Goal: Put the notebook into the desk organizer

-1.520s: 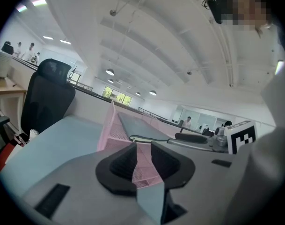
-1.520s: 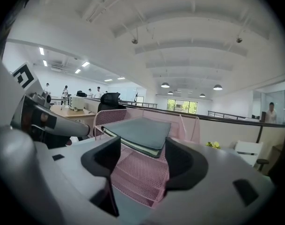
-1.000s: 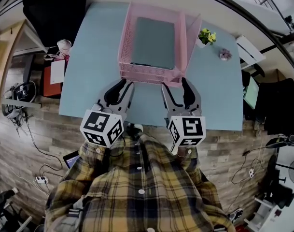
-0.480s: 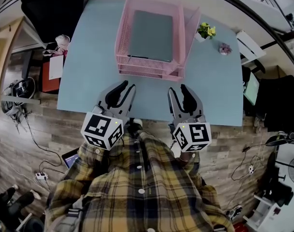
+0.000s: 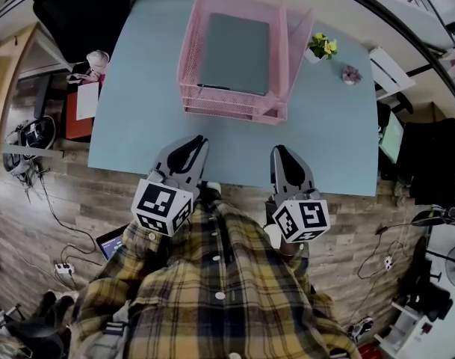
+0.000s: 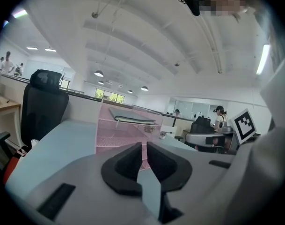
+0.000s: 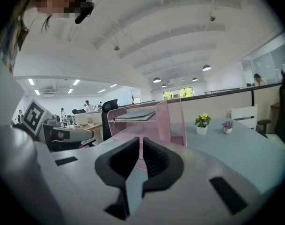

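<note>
At the near edge of the blue desk (image 5: 137,118), both grippers hang just above the surface, touching nothing. The left gripper (image 6: 143,146) has just been closing its jaws, and they now stand all but together, with a thin slit between the dark pads and nothing in it. The right gripper (image 7: 141,142) has just closed the same way and is also empty. The grey notebook (image 5: 234,54) lies flat in the top tray of the pink wire organizer (image 5: 188,58), farther back on the desk and well apart from both.

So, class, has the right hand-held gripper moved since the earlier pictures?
Yes: the right hand-held gripper drew back, away from the pink mesh desk organizer, its jaws just closing on nothing.
</note>
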`<action>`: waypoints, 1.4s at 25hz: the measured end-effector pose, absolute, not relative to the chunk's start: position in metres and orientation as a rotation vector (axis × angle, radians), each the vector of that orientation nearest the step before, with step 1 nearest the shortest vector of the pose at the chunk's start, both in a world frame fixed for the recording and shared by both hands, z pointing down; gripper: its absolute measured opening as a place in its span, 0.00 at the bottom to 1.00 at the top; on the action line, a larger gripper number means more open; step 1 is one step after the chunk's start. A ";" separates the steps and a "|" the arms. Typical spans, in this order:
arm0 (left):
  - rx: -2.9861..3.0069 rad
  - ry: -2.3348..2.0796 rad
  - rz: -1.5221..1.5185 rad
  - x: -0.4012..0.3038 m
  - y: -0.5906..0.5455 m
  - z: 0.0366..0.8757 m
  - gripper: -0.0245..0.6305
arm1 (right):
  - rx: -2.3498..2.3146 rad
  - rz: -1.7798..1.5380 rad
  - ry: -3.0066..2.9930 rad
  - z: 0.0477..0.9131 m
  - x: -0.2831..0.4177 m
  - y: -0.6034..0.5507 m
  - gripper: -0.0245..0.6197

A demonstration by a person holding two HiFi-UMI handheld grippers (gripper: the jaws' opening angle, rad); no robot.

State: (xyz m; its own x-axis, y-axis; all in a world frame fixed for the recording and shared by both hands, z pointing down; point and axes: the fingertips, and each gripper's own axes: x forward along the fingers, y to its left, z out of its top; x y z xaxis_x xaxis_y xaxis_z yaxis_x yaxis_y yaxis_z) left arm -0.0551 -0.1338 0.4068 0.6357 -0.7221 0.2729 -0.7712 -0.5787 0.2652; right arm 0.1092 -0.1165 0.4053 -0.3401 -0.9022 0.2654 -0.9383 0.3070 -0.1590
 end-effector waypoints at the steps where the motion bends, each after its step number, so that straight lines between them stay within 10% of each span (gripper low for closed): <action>1: 2.499 -1.185 0.196 -0.054 -0.133 0.408 0.07 | 1.723 0.444 -2.436 0.407 0.110 -0.116 0.08; 35: 2.474 -1.168 0.247 -0.059 -0.134 0.427 0.02 | 1.653 0.558 -2.428 0.431 0.108 -0.115 0.04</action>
